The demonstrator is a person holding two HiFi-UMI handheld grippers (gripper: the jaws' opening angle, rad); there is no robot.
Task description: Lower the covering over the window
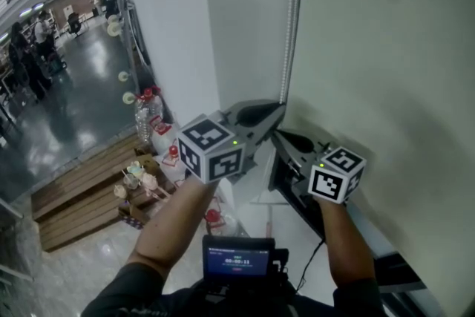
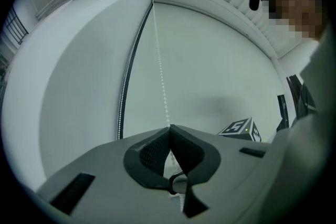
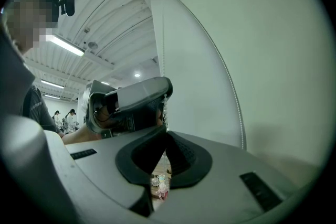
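A pale roller blind (image 1: 386, 48) covers the window on the right, and its bead chain (image 1: 292, 26) hangs down the blind's left edge. In the head view my left gripper (image 1: 282, 106) is shut on the chain where it ends. My right gripper (image 1: 276, 134) sits just below it, jaws together on the same chain. In the left gripper view the chain (image 2: 161, 81) runs straight down into the closed jaws of the left gripper (image 2: 169, 127). The right gripper view shows the right gripper (image 3: 165, 131) shut, with the left gripper (image 3: 142, 94) close above it.
A white wall column (image 1: 171, 26) stands left of the blind. Below lie a dark window frame (image 1: 286, 182) and a small screen (image 1: 237, 256). Water bottles (image 1: 148, 111), wooden pallets (image 1: 82, 189) and small items sit on the floor far below left, and people (image 1: 26, 56) stand far off.
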